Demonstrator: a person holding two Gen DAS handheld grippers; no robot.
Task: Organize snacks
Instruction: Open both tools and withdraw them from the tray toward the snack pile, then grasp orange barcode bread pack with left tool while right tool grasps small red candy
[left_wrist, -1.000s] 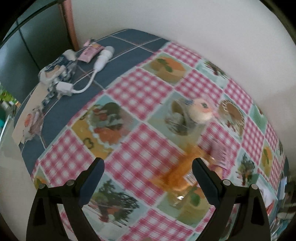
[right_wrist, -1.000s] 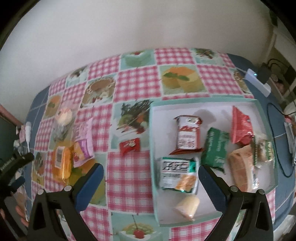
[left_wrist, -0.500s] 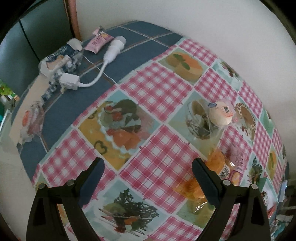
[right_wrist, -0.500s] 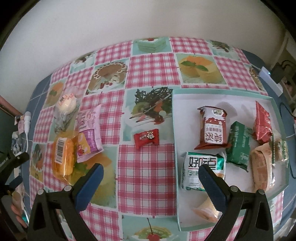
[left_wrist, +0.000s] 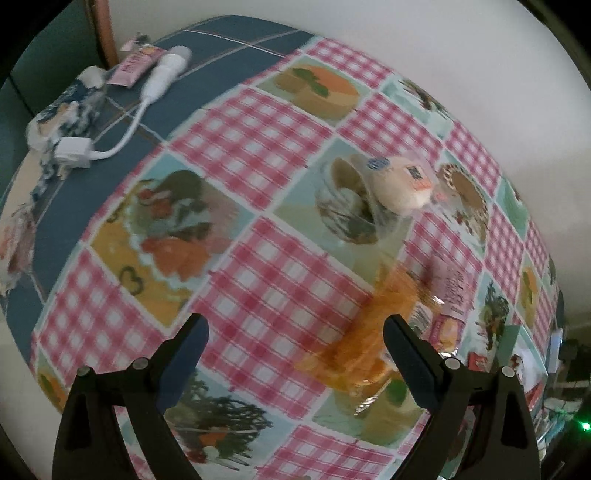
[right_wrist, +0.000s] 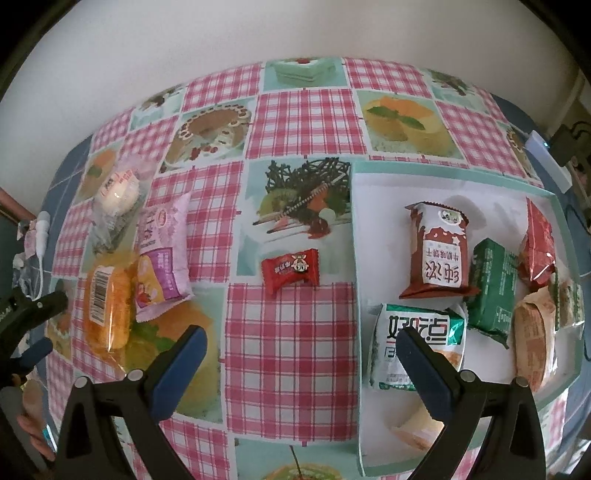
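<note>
Now both tools (left_wrist: 295, 345) (right_wrist: 301, 350) spread empty, orange snack (right_wrist: 107, 308) lengthwise toward the wall.

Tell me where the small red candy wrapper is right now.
In the right wrist view, the small red candy wrapper lies alone on the tablecloth, between the pink snack bag and the tray.
</note>
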